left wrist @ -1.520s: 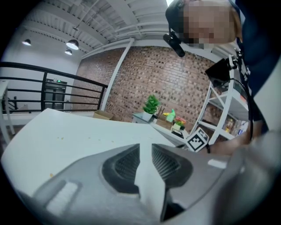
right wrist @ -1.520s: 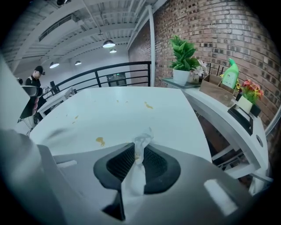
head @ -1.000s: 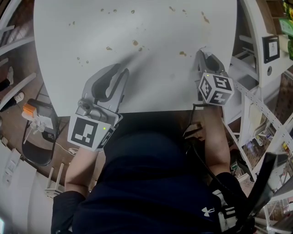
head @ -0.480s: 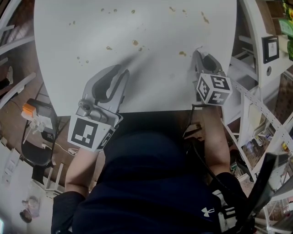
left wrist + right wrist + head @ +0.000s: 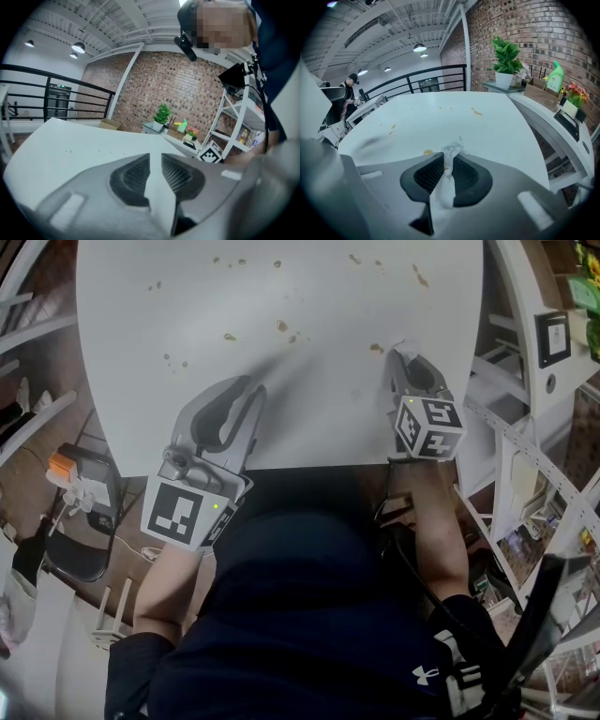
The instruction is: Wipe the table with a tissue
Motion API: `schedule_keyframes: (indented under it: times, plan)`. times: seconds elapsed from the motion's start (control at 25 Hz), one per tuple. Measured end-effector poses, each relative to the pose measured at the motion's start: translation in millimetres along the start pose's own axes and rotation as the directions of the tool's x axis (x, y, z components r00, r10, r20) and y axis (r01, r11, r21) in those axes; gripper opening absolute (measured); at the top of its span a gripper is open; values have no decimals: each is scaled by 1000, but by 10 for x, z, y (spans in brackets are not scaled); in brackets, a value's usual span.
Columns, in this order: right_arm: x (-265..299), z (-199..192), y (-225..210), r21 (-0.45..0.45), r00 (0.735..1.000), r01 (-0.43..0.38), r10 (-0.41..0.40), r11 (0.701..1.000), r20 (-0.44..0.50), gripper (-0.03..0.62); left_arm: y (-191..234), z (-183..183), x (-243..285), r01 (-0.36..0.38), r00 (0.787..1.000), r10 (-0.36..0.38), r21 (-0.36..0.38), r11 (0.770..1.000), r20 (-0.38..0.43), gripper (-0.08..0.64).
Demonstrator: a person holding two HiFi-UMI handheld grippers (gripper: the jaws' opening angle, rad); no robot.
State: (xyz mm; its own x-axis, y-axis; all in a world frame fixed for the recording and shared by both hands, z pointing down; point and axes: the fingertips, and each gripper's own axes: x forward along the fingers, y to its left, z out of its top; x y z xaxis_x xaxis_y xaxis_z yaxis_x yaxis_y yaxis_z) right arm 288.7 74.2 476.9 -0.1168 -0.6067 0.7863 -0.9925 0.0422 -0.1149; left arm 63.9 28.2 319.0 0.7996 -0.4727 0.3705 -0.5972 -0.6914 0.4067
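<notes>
Right gripper [image 5: 405, 354]: jaws clamped on the tissue [image 5: 449, 157], whose crumpled tip sticks out at 12 o'clock, over the table [image 5: 309, 296].
Stain [image 5: 376, 348]: just beside the tissue, at 9 o'clock.
Left gripper [image 5: 251, 390]: at 8 o'clock of the right one, jaws slightly parted, empty.

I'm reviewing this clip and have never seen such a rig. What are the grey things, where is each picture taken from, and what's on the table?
There is no robot here. A person holds a two-jaw gripper in each hand. The head view comes from a camera on the person's head, looking steeply down. The other two cameras ride on the grippers and look along their jaws. The left gripper is near the table's front edge, jaws slightly apart, with no tissue seen between them. The right gripper pinches a crumpled white tissue beside a brown spot. More brown spots dot the white table.
</notes>
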Motion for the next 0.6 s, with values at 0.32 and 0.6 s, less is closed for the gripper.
schedule_keyframes:
  times: [0.32,0.6]
  plan:
    - [-37,-53,157,-9,1000,-7,7,1000,-12,51,2,-4,-76,3,1000,-3,4,1000,0,71]
    - [-5,-45,158,-14,1000,11,-11,1000,-4,51,62,0,-179,-14,1000,14,1,1000,5,69]
